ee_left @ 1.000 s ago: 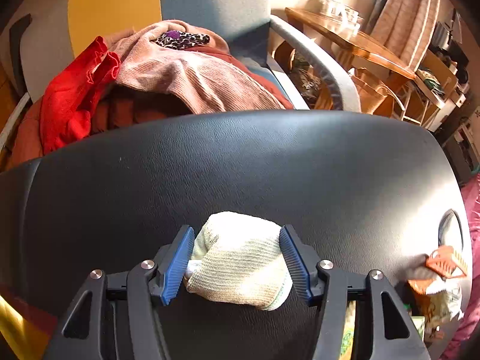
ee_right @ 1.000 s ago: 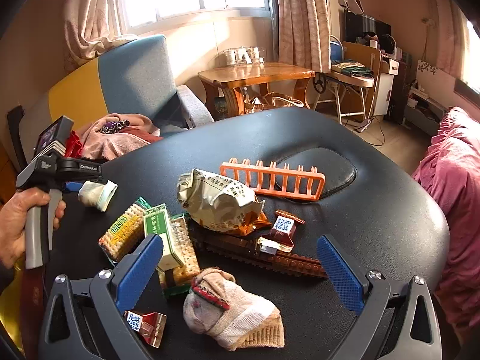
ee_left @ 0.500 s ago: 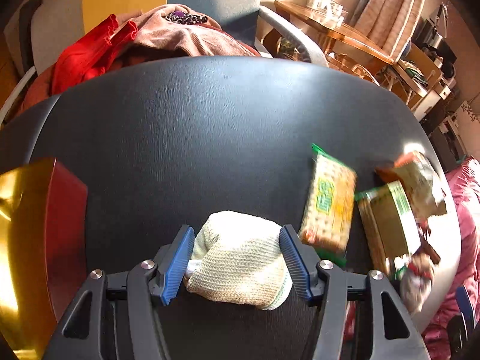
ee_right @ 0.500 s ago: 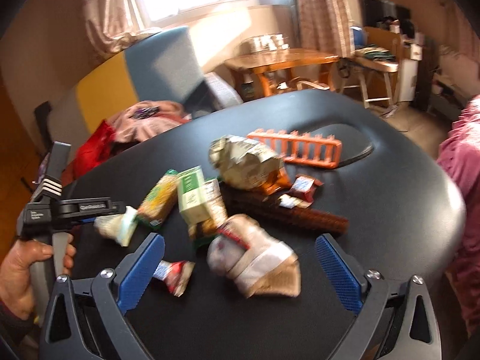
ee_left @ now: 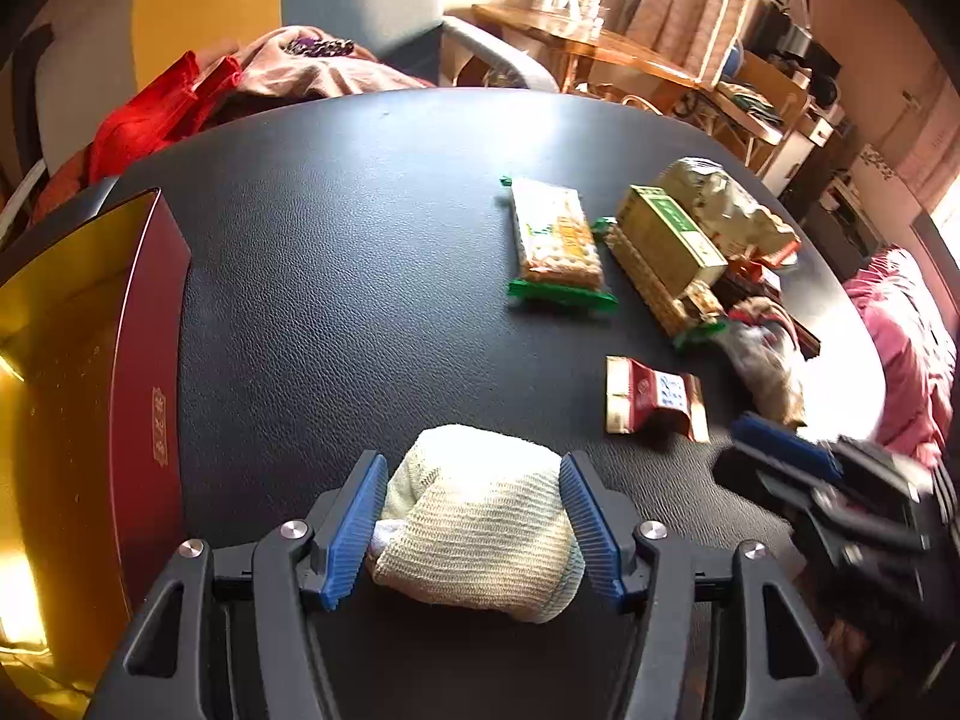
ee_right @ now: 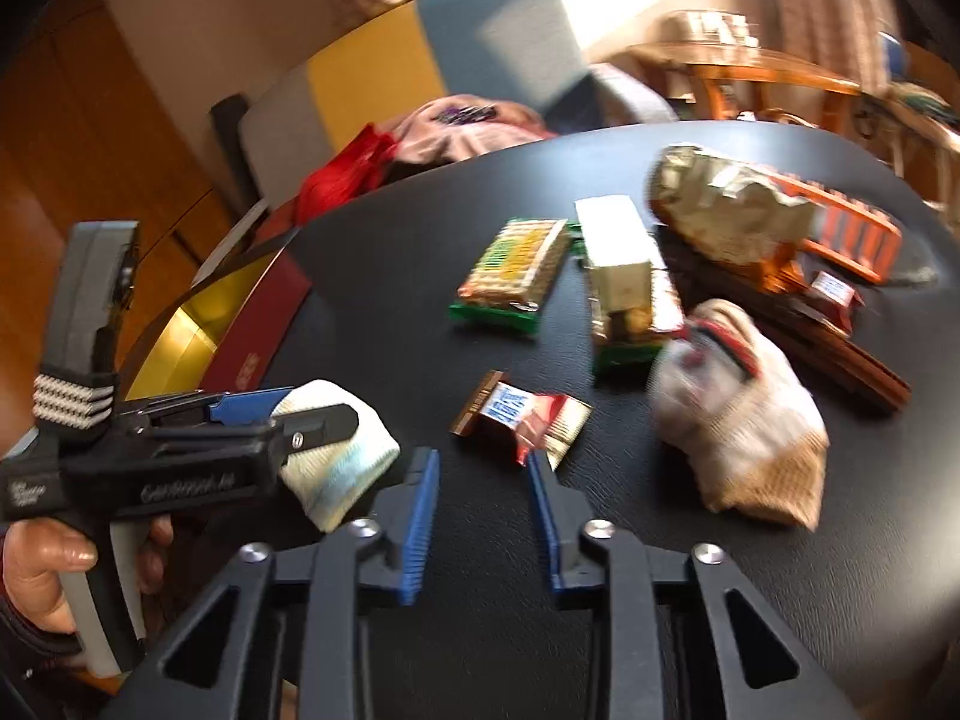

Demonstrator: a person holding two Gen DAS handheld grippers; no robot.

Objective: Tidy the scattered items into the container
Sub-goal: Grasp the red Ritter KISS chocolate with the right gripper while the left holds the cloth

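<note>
My left gripper is shut on a rolled cream sock, held just above the black table; it also shows in the right wrist view. The red box with a gold inside stands at the left, open. My right gripper is half open and empty, its fingers just short of a red candy wrapper. A second rolled sock lies to its right. Cracker packs, a green-topped box and a crumpled snack bag lie further out.
An orange rack and a brown strip lie behind the bag. A chair with piled clothes stands beyond the table's far edge. A wooden table is at the back right.
My left gripper has swung with the sock towards the red box side. My right gripper has moved left and down towards the candy wrapper and its jaws have narrowed.
</note>
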